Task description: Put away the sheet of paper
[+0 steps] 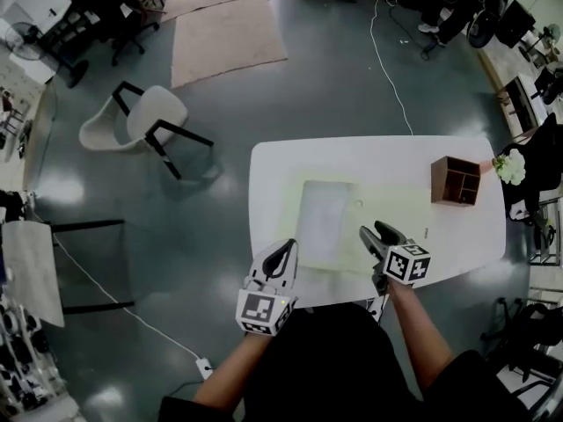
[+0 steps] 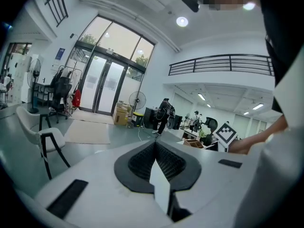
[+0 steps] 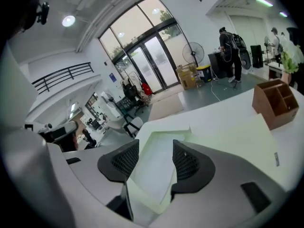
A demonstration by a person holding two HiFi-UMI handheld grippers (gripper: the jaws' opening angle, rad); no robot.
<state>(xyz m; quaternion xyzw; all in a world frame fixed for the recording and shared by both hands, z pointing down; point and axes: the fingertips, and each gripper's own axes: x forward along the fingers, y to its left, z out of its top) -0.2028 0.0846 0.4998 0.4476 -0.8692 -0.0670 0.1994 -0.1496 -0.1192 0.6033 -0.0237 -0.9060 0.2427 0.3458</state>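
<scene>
A white sheet of paper point(image 1: 324, 222) lies on a pale yellow-green folder point(image 1: 391, 209) on the white table point(image 1: 378, 152). My left gripper point(image 1: 286, 251) is at the sheet's near left corner. In the left gripper view its jaws point(image 2: 155, 156) are shut, with a white sliver of the paper point(image 2: 160, 186) pinched between the pads. My right gripper point(image 1: 376, 231) is at the folder's near edge, right of the sheet. In the right gripper view its jaws point(image 3: 156, 160) stand apart, and a pale green layer of the folder point(image 3: 228, 132) runs between them untouched by the pads.
A brown wooden desk organizer point(image 1: 455, 180) point(image 3: 278, 102) stands at the table's far right, with white flowers point(image 1: 510, 165) beyond it. A white chair point(image 1: 141, 126) is on the floor to the left. A cable point(image 1: 391, 77) runs across the floor behind the table.
</scene>
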